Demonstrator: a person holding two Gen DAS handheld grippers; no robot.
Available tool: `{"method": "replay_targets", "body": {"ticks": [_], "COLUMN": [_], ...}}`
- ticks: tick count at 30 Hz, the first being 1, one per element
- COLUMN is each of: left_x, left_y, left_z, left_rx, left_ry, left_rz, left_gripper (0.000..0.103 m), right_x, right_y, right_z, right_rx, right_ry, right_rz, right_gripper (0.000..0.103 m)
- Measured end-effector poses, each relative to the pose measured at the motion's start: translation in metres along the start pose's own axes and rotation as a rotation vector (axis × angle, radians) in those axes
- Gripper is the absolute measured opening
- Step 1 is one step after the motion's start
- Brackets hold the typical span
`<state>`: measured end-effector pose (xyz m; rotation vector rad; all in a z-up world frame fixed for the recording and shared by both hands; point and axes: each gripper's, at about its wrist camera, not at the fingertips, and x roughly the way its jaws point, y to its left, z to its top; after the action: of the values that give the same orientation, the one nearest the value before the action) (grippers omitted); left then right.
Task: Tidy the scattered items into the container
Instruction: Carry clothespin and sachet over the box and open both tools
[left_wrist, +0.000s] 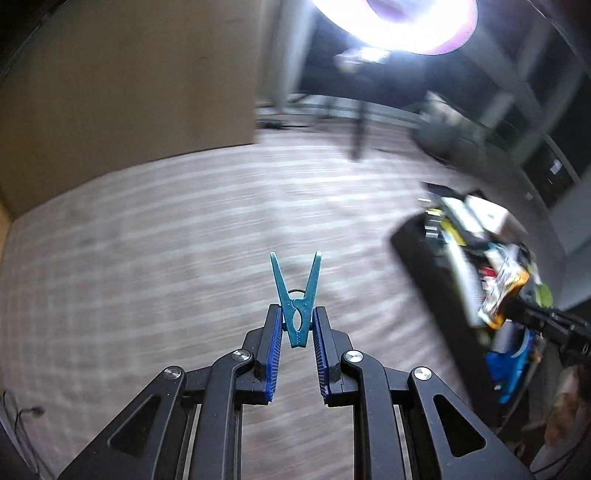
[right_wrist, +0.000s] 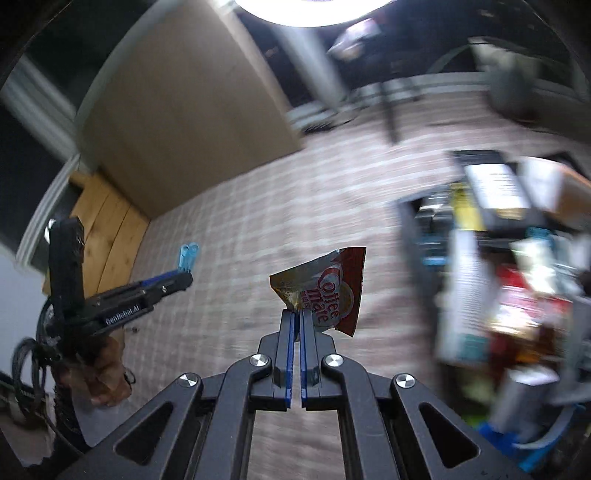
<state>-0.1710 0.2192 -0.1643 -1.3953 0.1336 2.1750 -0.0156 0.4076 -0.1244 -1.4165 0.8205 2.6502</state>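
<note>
Teal plastic clothes peg (left_wrist: 297, 302) sits pinched at its jaw end between the blue pads of the left gripper (left_wrist: 297, 325), its legs splayed outward; the right gripper (right_wrist: 296, 325) is clamped flat on a corner of a crumpled red-and-white Coffee mate sachet (right_wrist: 328, 291). Both hang above a pale checked cloth (left_wrist: 166, 240), with the dark, already crowded container (left_wrist: 436, 273) off to the right. To do this well, I would bring each item fully over the bin's rim before releasing, peg first, since the sachet may flutter. Brown board and a bright lamp lie beyond; motion blur hides finer detail.
</note>
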Motion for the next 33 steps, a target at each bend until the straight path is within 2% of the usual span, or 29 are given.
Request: {"method": "replay_targets", "body": {"ticks": [8, 13, 19, 27, 28, 29, 30, 31, 33], "left_x": [0.029, 0.047, 0.067, 0.072, 0.072, 0.071, 0.07, 0.068, 0.063], "left_y": [-0.121, -0.189, -0.243, -0.284, -0.288, -0.29, -0.291, -0.291, -0.288], "left_z": [0.025, 0.035, 0.043, 0.052, 0.052, 0.053, 0.053, 0.054, 0.056], "left_rx": [0.171, 0.242, 0.299, 0.351, 0.361, 0.366, 0.363, 0.356, 0.348], "left_ry": [0.007, 0.023, 0.036, 0.018, 0.017, 0.02, 0.02, 0.008, -0.012], "left_rz": [-0.112, -0.164, -0.184, -0.181, -0.19, -0.195, -0.198, -0.201, -0.197], "left_gripper": [0.018, 0.018, 0.018, 0.018, 0.021, 0.028, 0.044, 0.056, 0.057], "right_x": [-0.094, -0.124, -0.138, -0.133, -0.132, -0.132, -0.132, -0.131, -0.135], "right_y": [-0.102, -0.157, -0.186, -0.204, -0.205, -0.207, -0.208, -0.209, -0.211], "right_z": [-0.009, -0.018, -0.024, -0.021, -0.02, -0.019, -0.017, -0.016, -0.016], "right_rx": [0.137, 0.233, 0.266, 0.264, 0.262, 0.259, 0.257, 0.26, 0.275], "right_ry": [-0.124, -0.154, -0.166, -0.132, -0.131, -0.131, -0.127, -0.118, -0.131], "right_rz": [-0.133, -0.189, -0.23, -0.229, -0.227, -0.229, -0.232, -0.234, -0.229], "right_gripper": [0.002, 0.002, 0.002, 0.003, 0.005, 0.006, 0.007, 0.011, 0.04]}}
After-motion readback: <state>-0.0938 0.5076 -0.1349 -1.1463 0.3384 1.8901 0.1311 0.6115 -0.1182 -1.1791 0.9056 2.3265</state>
